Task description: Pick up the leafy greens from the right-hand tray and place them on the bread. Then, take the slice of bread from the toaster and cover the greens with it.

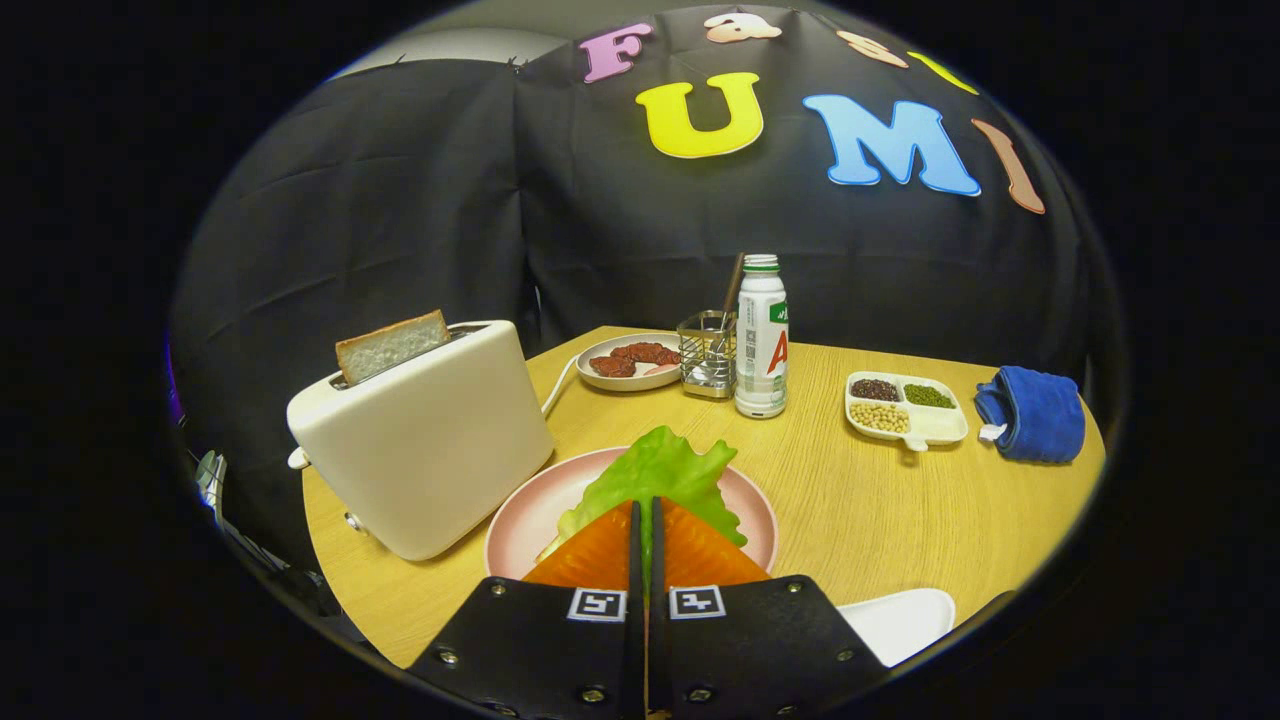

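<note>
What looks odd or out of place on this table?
Nothing is spilled or broken. The bread sits tilted in the toaster, and the gripper is shut on the greens above the pink plate.

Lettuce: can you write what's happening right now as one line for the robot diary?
gripper: shut on lettuce leaf | leaf: over pink plate | toaster: bread slice still inside | step: placing greens

fisheye cam riding right on the gripper (645,520), looking forward along its two closed-together fingers, tilted down a bit over the round wooden table (860,500), pink plate (530,515) close, booth wall behind
</note>
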Action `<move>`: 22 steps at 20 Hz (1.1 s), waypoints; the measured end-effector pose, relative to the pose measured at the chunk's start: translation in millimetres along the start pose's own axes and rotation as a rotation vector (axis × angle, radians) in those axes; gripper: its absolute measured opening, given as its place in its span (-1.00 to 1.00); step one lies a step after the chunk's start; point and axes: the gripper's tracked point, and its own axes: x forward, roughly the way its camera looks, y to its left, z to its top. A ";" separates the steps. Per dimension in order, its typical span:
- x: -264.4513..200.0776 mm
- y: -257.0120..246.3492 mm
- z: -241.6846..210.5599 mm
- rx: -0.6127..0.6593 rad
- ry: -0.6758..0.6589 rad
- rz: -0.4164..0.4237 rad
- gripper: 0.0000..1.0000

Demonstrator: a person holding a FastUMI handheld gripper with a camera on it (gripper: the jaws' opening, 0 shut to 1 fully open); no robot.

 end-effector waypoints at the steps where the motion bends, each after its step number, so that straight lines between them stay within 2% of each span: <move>1: 5.6 -0.2 -1.3 -0.006 0.004 -0.010 -0.97; 4: 12.7 -9.9 -5.2 -0.021 0.013 -0.078 -0.95; 5: 5.2 -11.3 1.3 -0.002 -0.018 -0.095 -0.56; 7: -13.2 -21.4 22.8 0.068 -0.109 -0.179 -0.04; 9: -31.7 -13.3 42.5 0.114 -0.181 -0.240 0.09; 11: -44.5 -6.3 65.3 0.046 -0.265 -0.296 0.09; 13: -50.3 10.5 74.1 -0.001 -0.296 -0.311 0.09; 15: -49.1 36.8 77.9 0.003 -0.304 -0.272 0.09; 19: -54.3 69.4 98.5 0.004 -0.366 -0.301 0.09; 22: -49.4 106.3 100.7 0.073 -0.351 -0.267 0.09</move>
